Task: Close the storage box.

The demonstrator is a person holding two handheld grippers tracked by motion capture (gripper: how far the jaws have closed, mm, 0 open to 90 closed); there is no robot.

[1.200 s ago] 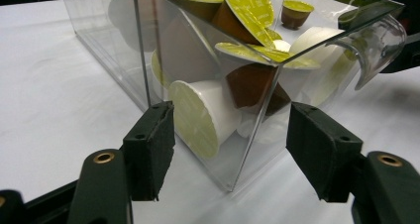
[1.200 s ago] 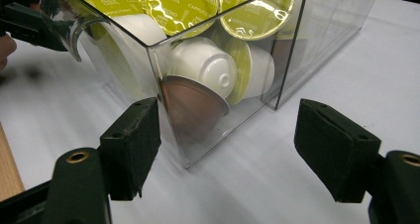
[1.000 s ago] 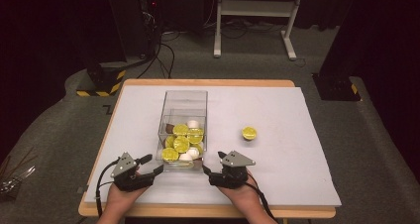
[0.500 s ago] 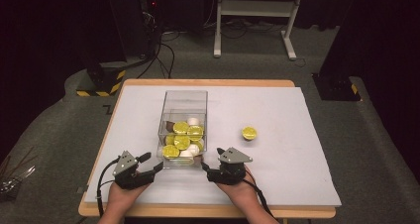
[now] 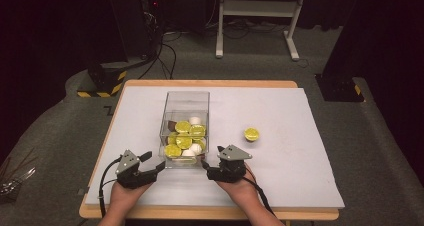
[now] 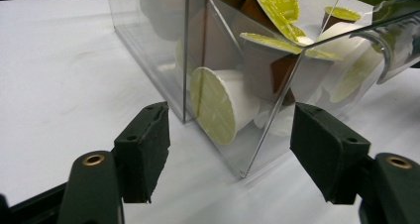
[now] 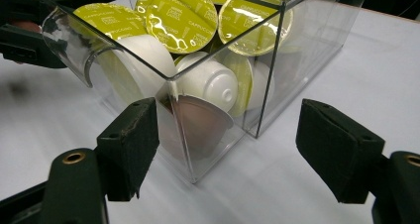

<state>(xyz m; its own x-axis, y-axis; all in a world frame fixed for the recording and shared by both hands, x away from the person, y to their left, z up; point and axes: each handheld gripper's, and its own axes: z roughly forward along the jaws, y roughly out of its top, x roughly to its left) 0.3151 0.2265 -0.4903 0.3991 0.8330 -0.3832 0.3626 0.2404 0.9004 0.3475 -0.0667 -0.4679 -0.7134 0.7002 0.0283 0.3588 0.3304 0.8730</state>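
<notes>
A clear plastic box (image 5: 186,111) stands mid-table, its near half piled with coffee capsules (image 5: 184,138) that have yellow-green foil lids and white or brown bodies. One lone capsule (image 5: 251,134) sits on the white sheet to the right of the box. My left gripper (image 5: 154,162) is open at the box's near left corner, and that corner (image 6: 185,110) lies between its jaws in the left gripper view. My right gripper (image 5: 210,162) is open at the near right corner (image 7: 190,172), which stands between its jaws. Neither gripper holds anything.
The white sheet (image 5: 300,176) covers a wooden table with its edge (image 5: 210,213) close to the hands. On the floor beyond are cables (image 5: 165,56), a white stand's legs (image 5: 255,8) and a black-and-yellow striped base (image 5: 100,83). Bare sheet lies right of the lone capsule.
The right gripper has edged slightly left and forward toward the box's near corner. The left gripper, the box and the lone capsule have barely moved.
</notes>
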